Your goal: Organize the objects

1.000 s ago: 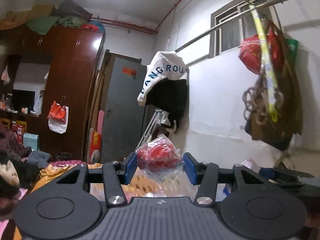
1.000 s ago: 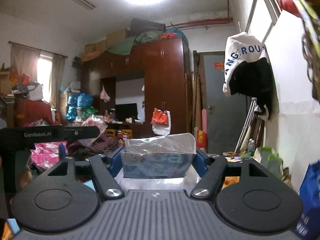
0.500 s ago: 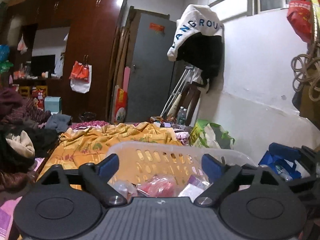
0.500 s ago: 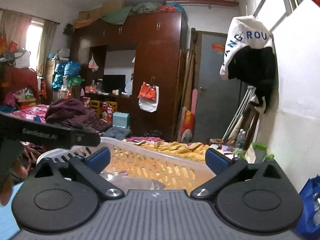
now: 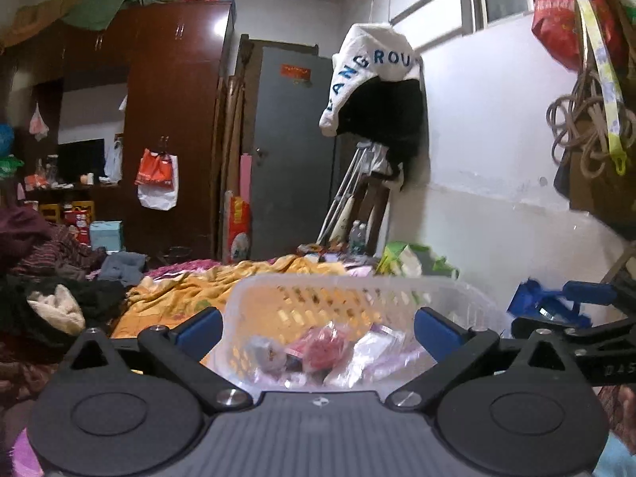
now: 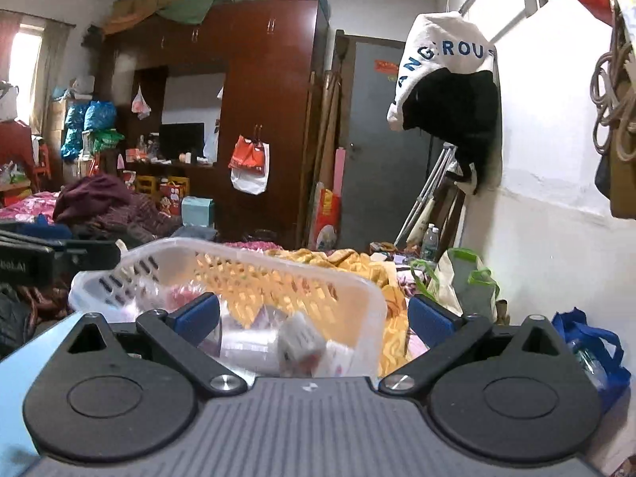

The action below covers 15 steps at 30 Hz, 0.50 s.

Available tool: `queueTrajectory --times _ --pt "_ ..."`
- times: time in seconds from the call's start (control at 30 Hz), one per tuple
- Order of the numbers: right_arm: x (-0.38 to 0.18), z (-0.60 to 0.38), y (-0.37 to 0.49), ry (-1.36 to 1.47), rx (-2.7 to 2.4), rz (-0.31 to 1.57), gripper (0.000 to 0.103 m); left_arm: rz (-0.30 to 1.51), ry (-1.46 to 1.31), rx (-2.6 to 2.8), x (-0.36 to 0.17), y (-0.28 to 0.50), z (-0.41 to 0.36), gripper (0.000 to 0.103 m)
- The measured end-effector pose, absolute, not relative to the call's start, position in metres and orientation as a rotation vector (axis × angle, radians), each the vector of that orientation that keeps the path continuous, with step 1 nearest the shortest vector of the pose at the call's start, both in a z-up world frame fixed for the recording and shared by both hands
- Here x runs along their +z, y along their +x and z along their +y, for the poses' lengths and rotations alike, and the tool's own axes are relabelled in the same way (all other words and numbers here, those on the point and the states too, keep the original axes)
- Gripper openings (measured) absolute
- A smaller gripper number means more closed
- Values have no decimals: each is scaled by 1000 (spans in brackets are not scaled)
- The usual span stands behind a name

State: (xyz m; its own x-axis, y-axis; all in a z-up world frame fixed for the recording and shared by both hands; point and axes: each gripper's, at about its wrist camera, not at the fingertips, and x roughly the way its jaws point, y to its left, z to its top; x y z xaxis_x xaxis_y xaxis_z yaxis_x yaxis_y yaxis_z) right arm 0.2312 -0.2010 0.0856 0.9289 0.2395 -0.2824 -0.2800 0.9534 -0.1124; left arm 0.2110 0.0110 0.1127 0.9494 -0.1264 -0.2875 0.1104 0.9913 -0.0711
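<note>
While both grippers hang above the basket:
Left gripper (image 5: 318,328): jaws opening, nothing held.
Right gripper (image 6: 314,314): spread wide, empty.
Laundry basket (image 5: 357,284): red bagged item (image 5: 326,348), seemingly, inside.

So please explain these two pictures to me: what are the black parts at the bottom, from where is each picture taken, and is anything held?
There is no robot arm. A person carries a two-finger gripper in each hand, and a wide-angle camera on each looks forward along the fingers. One picture comes from the left gripper, whose jaws are opening, the other from the right gripper, which is open. The black parts with blue pads are those fingers. Neither holds anything. Below both stands a pale plastic basket on a bed with an orange blanket. Inside lie clear bags, one with red contents, and a small white box.
</note>
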Motion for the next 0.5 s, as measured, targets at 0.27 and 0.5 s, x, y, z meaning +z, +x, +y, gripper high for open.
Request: queueTrajectory --times 0.27,0.5 --pt "85 -205 225 -151 304 333 103 333 14 -146 113 193 -8 103" --pt "84 -210 230 -130 316 350 103 352 29 -124 114 192 -20 103"
